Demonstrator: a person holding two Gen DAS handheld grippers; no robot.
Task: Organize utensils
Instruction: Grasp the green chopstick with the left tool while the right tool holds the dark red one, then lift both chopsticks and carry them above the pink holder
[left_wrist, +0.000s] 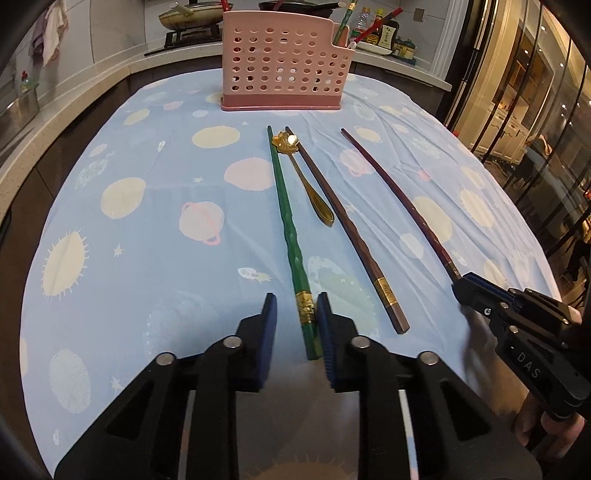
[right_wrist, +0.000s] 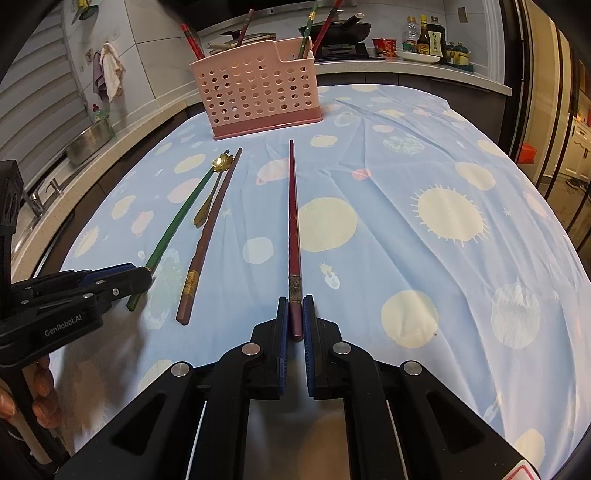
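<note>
Room: a kitchen; my worktop (left_wrist: 129, 258) wears a pale blue cloth printed with suns and planets, with a stove and bottles on the counter behind.
Left wrist view, holder: a pink perforated utensil holder (left_wrist: 282, 70) stands at the far end of the cloth, a few sticks already in it.
Left wrist view, utensils: green chopstick (left_wrist: 286, 221), gold spoon (left_wrist: 314, 192) and brown chopstick (left_wrist: 347, 229) lie side by side; a dark red chopstick (left_wrist: 399, 199) lies apart to the right.
Left tool (left_wrist: 296, 308): its blue pads straddle the green chopstick's near end, one touching, a gap at the other.
Right wrist view, right tool (right_wrist: 295, 314): clamped tight on the dark red chopstick's (right_wrist: 293, 221) near end, which lies on the cloth pointing at the holder (right_wrist: 258, 92).
Right wrist view, left tool (right_wrist: 142, 275): at the green chopstick's (right_wrist: 173, 225) end.
</note>
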